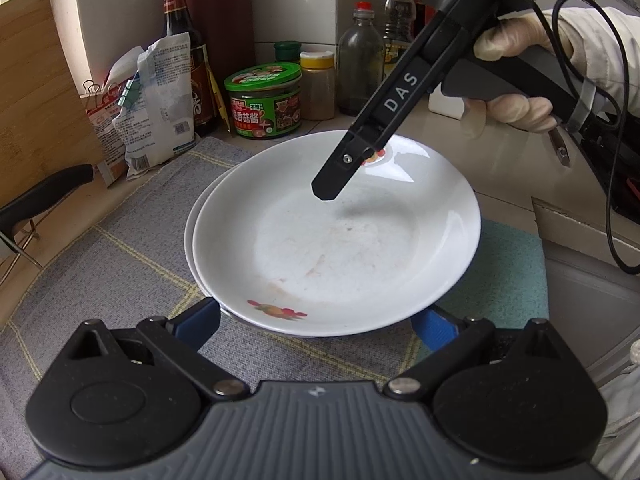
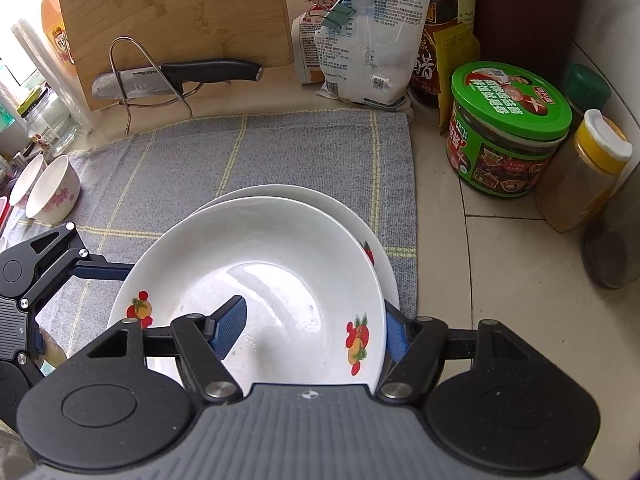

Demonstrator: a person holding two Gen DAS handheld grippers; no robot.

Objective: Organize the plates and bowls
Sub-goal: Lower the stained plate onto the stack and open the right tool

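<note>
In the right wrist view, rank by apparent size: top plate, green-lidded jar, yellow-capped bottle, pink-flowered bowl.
1. top plate, though nearest the camera
2. green-lidded jar
3. yellow-capped bottle
4. pink-flowered bowl, smallest, but at the distorted edge

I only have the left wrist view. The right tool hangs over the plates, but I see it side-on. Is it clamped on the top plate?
Observer: No. The right tool straddles the rim of the top plate, with one pad inside, one outside and slack between them.
Operator: Any bowls around? I see none.
Observer: Two small bowls with pink flowers stand side by side at the left edge of the grey mat.
Operator: What's that black handle on my left?
Observer: It's a knife resting on a wire rack in front of the cutting board.
</note>
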